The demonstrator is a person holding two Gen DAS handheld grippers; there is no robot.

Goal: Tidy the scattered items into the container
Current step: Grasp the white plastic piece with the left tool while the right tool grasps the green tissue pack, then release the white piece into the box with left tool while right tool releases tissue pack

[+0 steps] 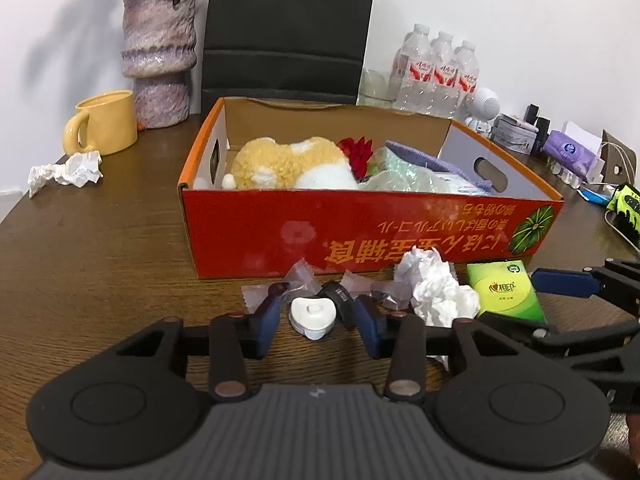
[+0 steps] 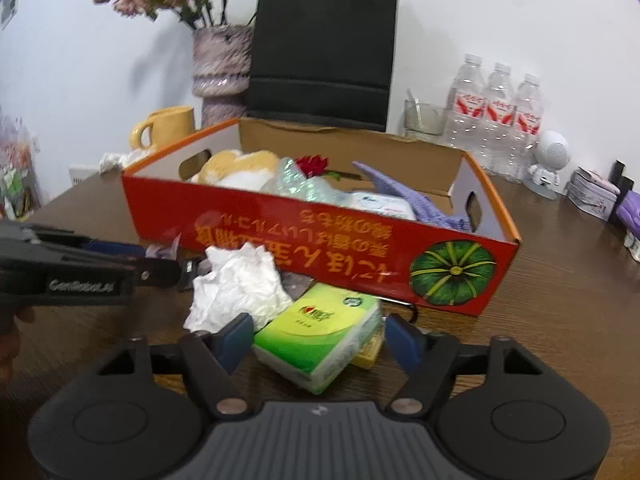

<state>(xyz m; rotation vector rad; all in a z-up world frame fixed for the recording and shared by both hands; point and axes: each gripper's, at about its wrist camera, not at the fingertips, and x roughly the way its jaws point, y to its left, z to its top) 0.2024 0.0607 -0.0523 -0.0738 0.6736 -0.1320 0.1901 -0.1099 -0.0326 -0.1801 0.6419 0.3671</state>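
An open red cardboard box [image 1: 360,228] holds a plush toy [image 1: 288,164], a red flower, plastic bags and a purple cloth. In front of it lie a small white plastic piece [image 1: 312,316], clear wrappers [image 1: 300,276], a crumpled tissue [image 1: 436,288] and a green tissue pack [image 1: 506,290]. My left gripper [image 1: 318,320] is open, its fingers either side of the white piece. My right gripper [image 2: 320,340] is open around the green tissue pack [image 2: 320,328], which lies on a yellow item beside the crumpled tissue [image 2: 240,284]. The box [image 2: 320,236] stands just behind.
A yellow mug [image 1: 104,124], a purple vase [image 1: 160,56] and another crumpled tissue [image 1: 64,172] sit at the left. A black paper bag [image 1: 288,28] stands behind the box. Water bottles [image 1: 440,72], a white figurine and small items line the right wall.
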